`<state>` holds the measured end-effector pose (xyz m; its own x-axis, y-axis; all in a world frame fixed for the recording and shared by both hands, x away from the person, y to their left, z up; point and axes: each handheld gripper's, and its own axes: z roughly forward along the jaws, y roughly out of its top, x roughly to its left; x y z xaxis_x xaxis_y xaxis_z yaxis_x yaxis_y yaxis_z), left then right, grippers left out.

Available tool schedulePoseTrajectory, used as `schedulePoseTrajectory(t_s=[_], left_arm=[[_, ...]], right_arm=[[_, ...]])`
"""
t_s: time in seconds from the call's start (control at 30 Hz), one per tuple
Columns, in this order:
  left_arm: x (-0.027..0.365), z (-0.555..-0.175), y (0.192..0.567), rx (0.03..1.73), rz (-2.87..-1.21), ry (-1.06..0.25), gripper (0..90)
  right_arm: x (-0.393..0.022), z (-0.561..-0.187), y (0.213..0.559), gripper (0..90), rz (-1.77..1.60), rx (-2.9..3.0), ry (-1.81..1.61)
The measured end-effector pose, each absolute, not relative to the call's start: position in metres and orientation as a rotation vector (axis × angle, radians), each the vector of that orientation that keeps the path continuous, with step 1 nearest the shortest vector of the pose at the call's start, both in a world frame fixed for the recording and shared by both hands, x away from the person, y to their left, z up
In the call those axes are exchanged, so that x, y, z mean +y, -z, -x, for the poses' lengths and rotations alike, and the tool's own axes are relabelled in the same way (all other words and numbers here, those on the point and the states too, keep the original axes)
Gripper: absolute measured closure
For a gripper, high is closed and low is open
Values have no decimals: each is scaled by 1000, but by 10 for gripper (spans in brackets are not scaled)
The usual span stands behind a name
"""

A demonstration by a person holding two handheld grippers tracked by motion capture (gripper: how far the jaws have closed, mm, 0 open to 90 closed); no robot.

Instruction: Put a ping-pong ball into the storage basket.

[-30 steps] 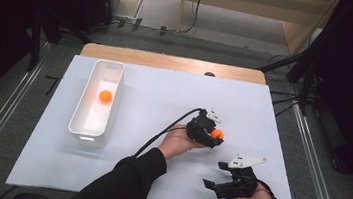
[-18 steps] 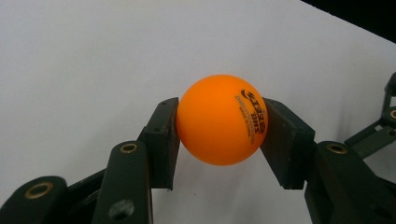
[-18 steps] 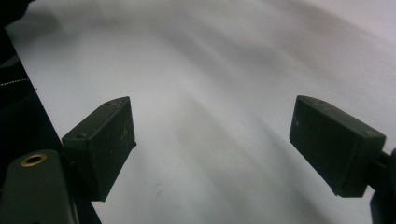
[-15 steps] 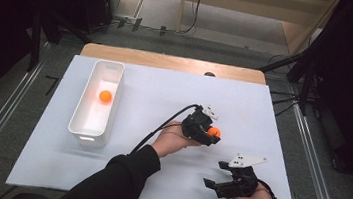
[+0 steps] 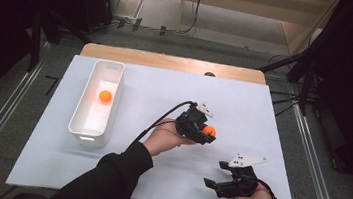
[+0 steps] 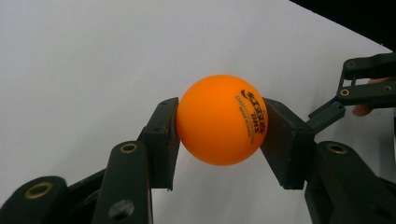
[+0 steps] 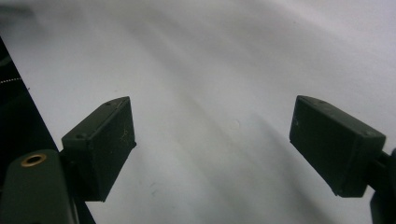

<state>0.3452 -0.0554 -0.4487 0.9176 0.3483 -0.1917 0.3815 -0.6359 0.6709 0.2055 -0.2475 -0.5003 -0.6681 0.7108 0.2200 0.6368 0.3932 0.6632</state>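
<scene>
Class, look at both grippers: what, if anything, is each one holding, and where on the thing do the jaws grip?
The left gripper holds an orange ball, pads pressing on its two opposite sides. The right gripper holds nothing; its jaws stand open.

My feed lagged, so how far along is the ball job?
Done: one orange ball lies in the white bin. In hand: the left gripper is shut on a second ball above the white mat. Left: dropping it into the bin. The right gripper is open, holding nothing.
</scene>
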Motion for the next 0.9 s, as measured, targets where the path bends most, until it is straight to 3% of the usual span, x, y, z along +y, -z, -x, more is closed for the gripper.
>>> schedulePoseTrajectory(t_s=[0.9], left_arm=[[-9,-340,437,525,-2314,67,509]], right_arm=[[-250,-207,501,128,-1266,2506,-1136]])
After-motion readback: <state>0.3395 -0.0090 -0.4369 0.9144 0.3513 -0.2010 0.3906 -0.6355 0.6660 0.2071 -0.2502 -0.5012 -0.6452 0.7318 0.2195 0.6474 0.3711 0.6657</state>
